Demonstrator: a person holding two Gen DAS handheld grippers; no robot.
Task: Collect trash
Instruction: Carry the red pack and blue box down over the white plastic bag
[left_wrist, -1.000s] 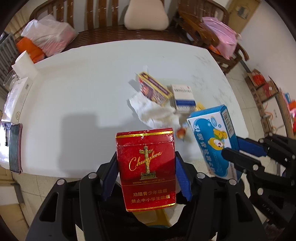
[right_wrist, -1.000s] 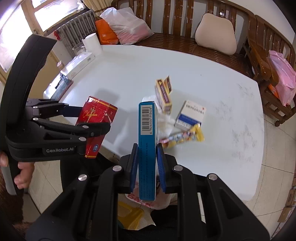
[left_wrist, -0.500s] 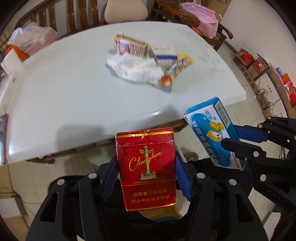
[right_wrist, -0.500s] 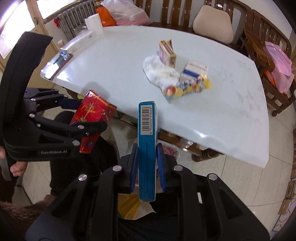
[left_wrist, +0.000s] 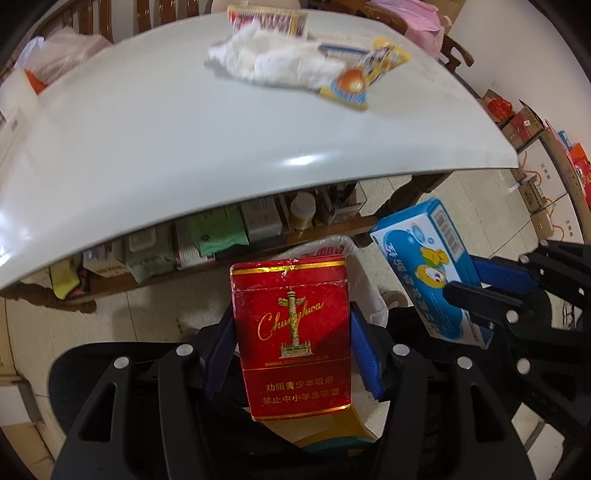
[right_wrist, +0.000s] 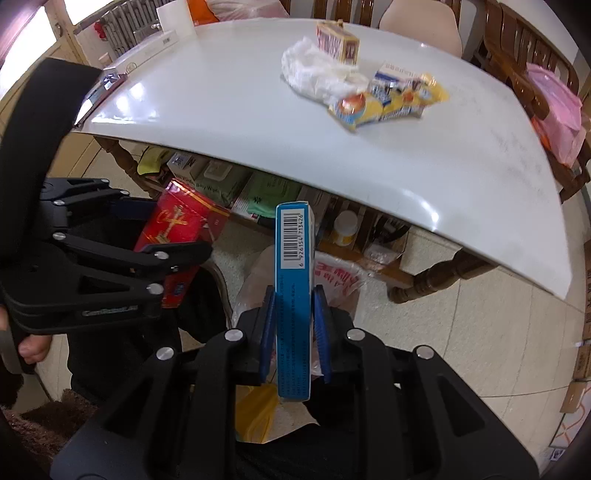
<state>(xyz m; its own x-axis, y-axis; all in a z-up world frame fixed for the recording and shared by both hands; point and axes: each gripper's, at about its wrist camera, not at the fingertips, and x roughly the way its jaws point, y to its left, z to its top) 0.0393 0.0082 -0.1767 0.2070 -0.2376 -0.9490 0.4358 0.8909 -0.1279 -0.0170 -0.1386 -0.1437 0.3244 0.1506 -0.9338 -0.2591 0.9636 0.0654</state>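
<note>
Currently the left claw (left_wrist: 291, 354) grips a red cigarette pack (left_wrist: 291, 332); the right claw (right_wrist: 293, 328) clamps a blue box (right_wrist: 293, 295) edge-on. Both items hang directly above a plastic-lined bin (left_wrist: 332, 247), below the counter (left_wrist: 184, 140) edge.

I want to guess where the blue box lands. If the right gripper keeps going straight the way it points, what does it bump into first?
Probably the plastic trash bag just beyond the blue box the right gripper holds, though depth is unclear.
</note>
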